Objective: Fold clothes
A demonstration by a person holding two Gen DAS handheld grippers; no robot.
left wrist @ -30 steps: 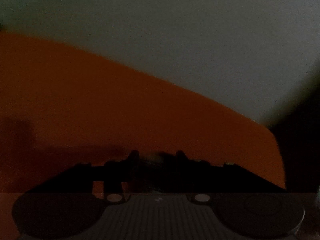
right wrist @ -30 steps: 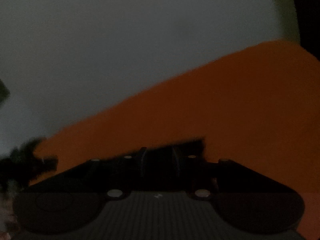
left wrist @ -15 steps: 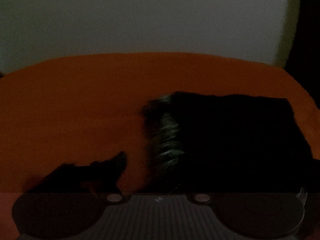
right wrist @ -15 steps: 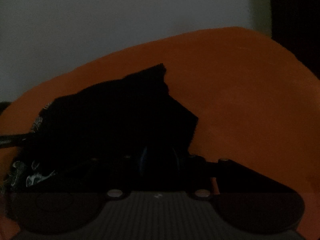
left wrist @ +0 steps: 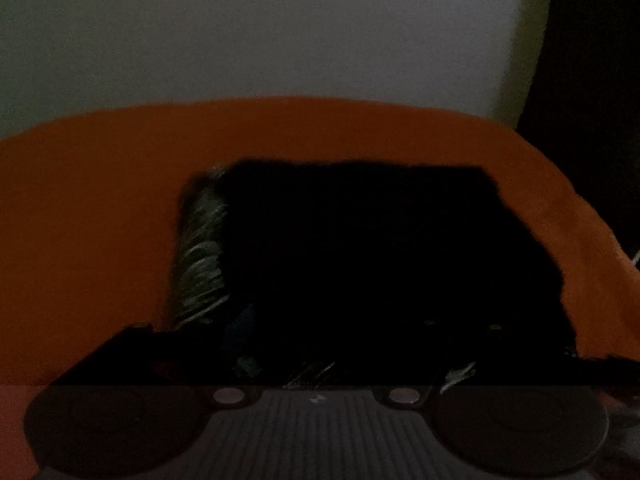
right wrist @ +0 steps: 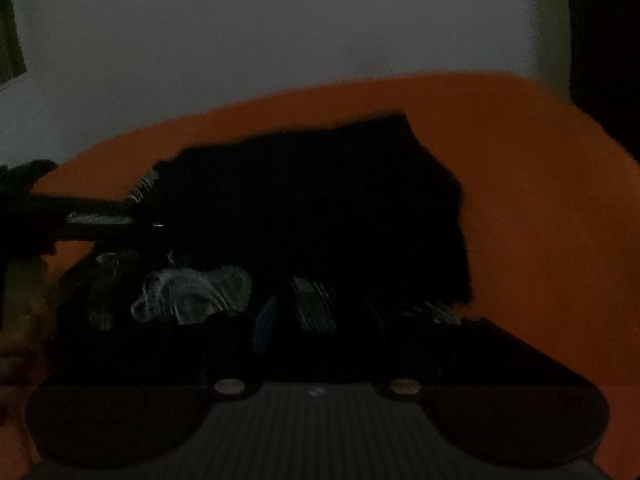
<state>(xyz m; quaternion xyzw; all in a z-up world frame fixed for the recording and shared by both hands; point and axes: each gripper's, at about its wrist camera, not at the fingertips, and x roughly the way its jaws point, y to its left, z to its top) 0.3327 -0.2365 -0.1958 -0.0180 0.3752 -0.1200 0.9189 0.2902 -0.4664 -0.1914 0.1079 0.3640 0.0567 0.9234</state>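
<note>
Dark folded garment (left wrist: 360, 248) lies mid orange surface (left wrist: 100, 220), just ahead of both grippers. Left gripper (left wrist: 320, 344) fingers have just been opening; spread too dark to tell. Right gripper (right wrist: 320, 320) fingers likewise opening, garment's patterned edge between them, grip unclear.

Orange surface (left wrist: 100, 220); dark folded garment (left wrist: 360, 248) lies flat on it.

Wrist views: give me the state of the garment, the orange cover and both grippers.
Garment: folded, lying on the cover, patterned edge showing.
Cover: spread smooth under the garment.
Left gripper: open, jaws just been opening, garment's near edge between them, apparently not pinched.
Right gripper: open, jaws just been opening, garment's edge between them, apparently not pinched.
</note>
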